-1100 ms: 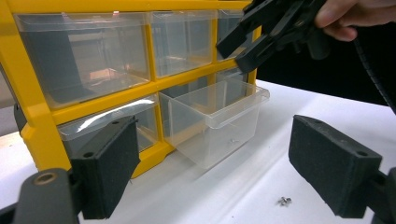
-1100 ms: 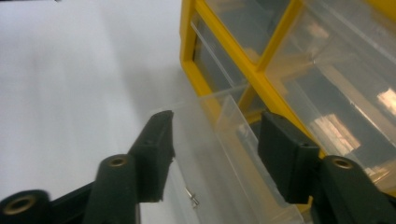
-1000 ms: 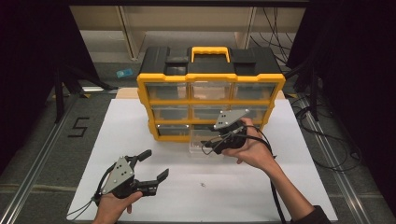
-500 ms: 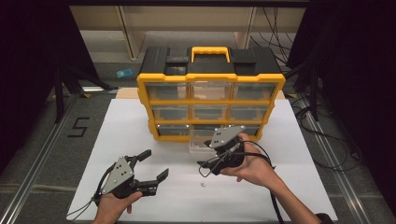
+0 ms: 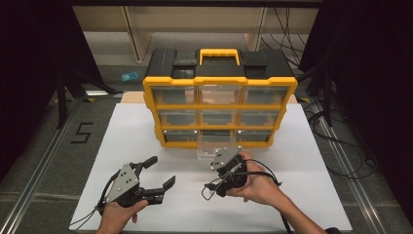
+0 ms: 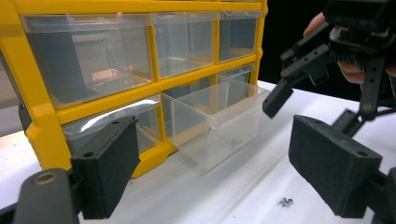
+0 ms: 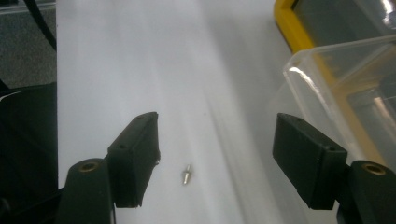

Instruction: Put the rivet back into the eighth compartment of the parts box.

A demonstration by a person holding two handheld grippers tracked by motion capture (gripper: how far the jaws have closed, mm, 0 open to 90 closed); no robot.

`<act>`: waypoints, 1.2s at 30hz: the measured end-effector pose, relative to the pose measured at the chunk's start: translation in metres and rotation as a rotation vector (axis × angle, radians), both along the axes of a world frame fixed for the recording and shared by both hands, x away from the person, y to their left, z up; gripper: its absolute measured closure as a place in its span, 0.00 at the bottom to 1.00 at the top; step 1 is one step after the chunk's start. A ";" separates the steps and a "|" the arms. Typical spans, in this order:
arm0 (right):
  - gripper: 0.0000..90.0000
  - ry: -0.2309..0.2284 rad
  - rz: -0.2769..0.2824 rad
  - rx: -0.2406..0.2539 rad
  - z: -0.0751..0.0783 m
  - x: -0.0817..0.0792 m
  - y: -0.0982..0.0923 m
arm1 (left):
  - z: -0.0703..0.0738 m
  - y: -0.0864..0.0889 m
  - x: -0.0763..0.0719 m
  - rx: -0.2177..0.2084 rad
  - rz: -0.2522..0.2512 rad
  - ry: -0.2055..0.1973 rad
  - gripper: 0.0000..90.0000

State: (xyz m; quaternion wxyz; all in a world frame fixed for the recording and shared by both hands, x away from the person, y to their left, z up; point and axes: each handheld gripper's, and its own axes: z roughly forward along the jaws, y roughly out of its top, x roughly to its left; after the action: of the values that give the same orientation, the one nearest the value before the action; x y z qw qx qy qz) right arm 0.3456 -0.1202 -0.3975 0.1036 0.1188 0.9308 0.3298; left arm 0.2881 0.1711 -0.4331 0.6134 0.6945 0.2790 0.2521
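A tiny metal screw [image 7: 186,174] lies on the white table, also seen in the left gripper view [image 6: 285,201]. My right gripper [image 7: 217,158] hangs just above it, open; its jaws have just been opening further and nothing is pressed between them. In the high view the right gripper [image 5: 210,186] points toward the near left, in front of a clear drawer [image 5: 212,149] pulled out of the bottom row of a yellow organizer [image 5: 219,105]. At the near left my left gripper [image 5: 162,171] is held open and empty, facing the organizer [image 6: 93,100] and the drawer [image 6: 219,121].
The organizer has a black top and a yellow handle [image 5: 219,51], with rows of clear drawers. The white table top [image 5: 311,185] ends near the person's arms. Cables [image 5: 341,161] trail on the floor to the right. A metal rail [image 5: 39,175] runs along the left.
The right gripper has drawn back from the pulled-out drawer toward the near left and lower, over the screw, with its jaws wider. The left gripper has stayed put.
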 end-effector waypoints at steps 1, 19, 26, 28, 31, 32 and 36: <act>0.36 0.003 0.006 -0.005 -0.002 -0.001 0.001 | 0.000 0.000 0.000 -0.003 0.000 0.000 0.18; 0.36 0.059 -0.010 -0.087 -0.028 0.004 0.005 | 0.000 -0.001 -0.001 -0.004 0.000 0.002 0.18; 0.37 0.064 -0.008 -0.110 -0.032 0.004 0.007 | 0.000 -0.001 0.000 -0.005 0.000 0.002 0.18; 0.37 0.066 -0.008 -0.118 -0.034 0.004 0.007 | 0.000 -0.001 0.000 -0.006 0.000 -0.001 0.18; 0.37 0.073 -0.011 -0.126 -0.036 0.003 0.008 | 0.001 0.000 -0.001 -0.006 0.001 -0.001 0.18; 0.37 0.077 -0.007 -0.128 -0.037 0.004 0.009 | 0.001 -0.001 -0.001 -0.006 0.001 -0.003 0.18; 0.38 0.103 -0.013 -0.154 -0.043 0.004 0.011 | 0.001 -0.001 0.000 -0.005 0.001 -0.001 0.18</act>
State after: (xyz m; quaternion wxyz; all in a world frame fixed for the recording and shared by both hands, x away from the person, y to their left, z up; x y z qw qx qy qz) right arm 0.3494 -0.1088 -0.4406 0.0667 0.1335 0.9567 0.2501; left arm 0.2876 0.1705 -0.4325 0.6152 0.6928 0.2797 0.2518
